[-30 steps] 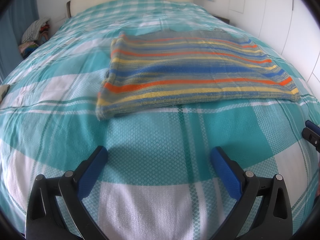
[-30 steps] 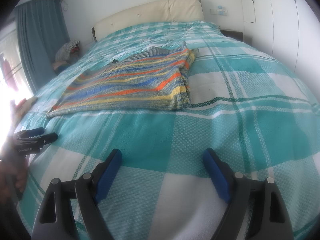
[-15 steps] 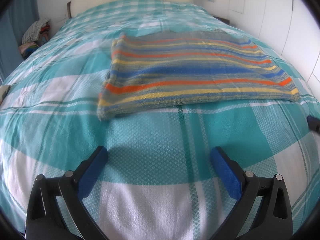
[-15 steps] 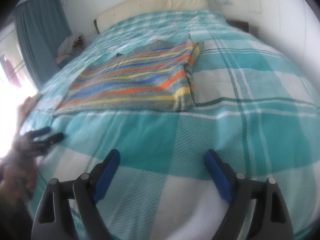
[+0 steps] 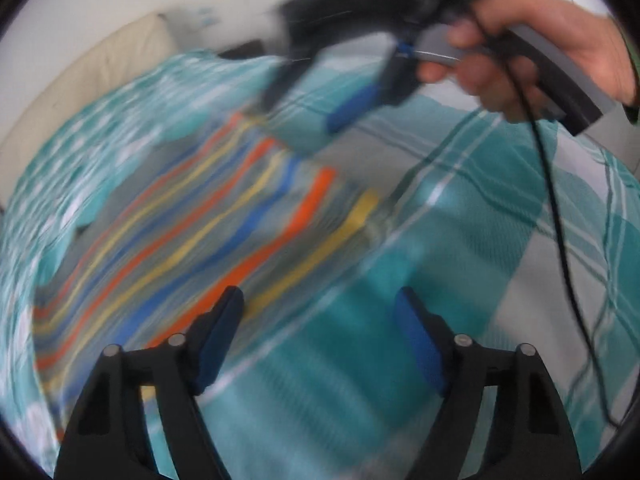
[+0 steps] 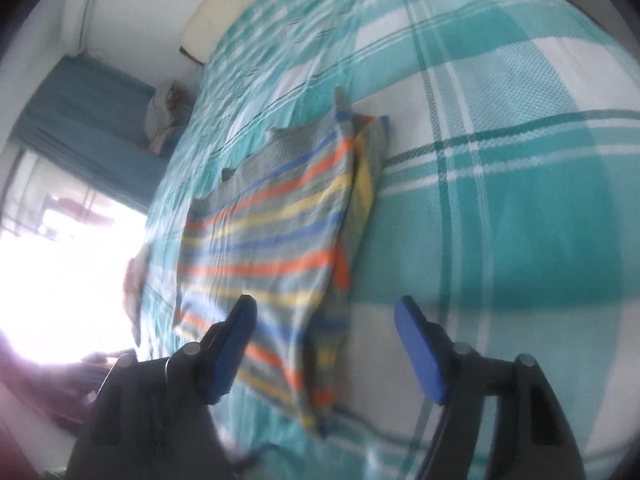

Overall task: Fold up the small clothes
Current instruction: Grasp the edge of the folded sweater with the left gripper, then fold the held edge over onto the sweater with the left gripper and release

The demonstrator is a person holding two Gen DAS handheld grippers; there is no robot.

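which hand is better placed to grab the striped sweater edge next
Right, marginally. The right tongs stand open straddling the striped sweater side edge. The left tongs reach only its corner, mostly over bedspread.

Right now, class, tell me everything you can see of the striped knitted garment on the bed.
The striped garment looks knitted, grey with orange, yellow and blue bands. It lies flat on the teal and white checked bedspread, already folded, one side edge doubled over. Both views are blurred. Nothing grips it: both tongs hang above it with open jaws.
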